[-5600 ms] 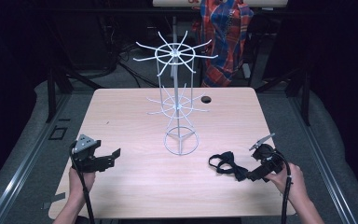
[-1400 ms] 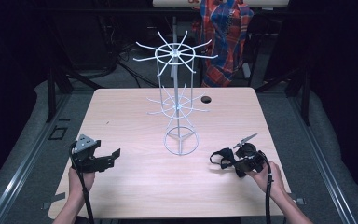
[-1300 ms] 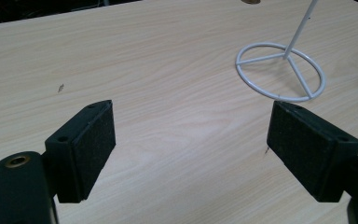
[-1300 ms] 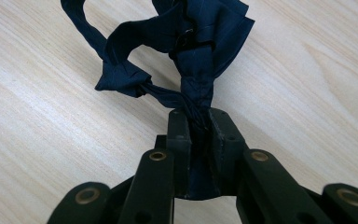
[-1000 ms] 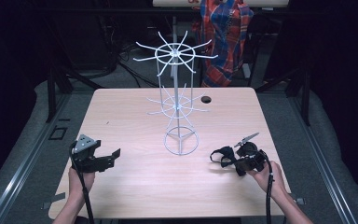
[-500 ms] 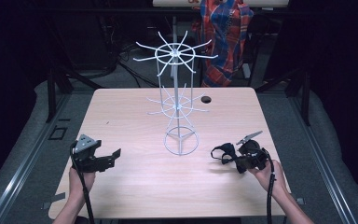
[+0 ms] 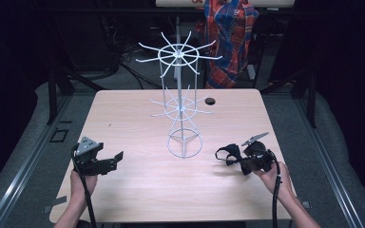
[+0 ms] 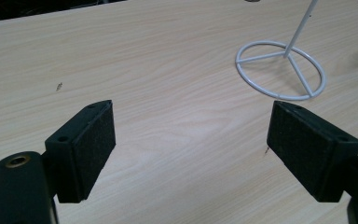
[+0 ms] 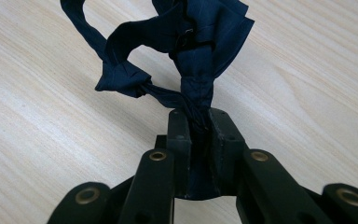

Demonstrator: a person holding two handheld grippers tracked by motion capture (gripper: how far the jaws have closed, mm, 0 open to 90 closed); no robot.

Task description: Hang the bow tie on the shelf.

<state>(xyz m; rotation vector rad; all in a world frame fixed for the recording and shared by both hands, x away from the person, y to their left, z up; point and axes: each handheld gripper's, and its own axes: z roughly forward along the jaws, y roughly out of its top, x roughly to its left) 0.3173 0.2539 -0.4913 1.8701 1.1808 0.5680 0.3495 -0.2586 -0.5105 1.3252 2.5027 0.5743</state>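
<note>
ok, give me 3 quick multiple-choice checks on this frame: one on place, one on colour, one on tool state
1. Where does the white wire rack stand?
A. middle of the table
B. on the floor
C. at the table's left edge

2. What colour is the cloth in the right tool?
A. white
B. dark navy
C. red

3. How is the left tool?
A. shut on the cloth
B. shut and empty
C. open and empty

Key: 1 A, its ring base sits mid-table in the high view. 2 B, the right gripper view shows navy fabric pinched between the jaws. 3 C, the pads stand wide apart over bare wood.
</note>
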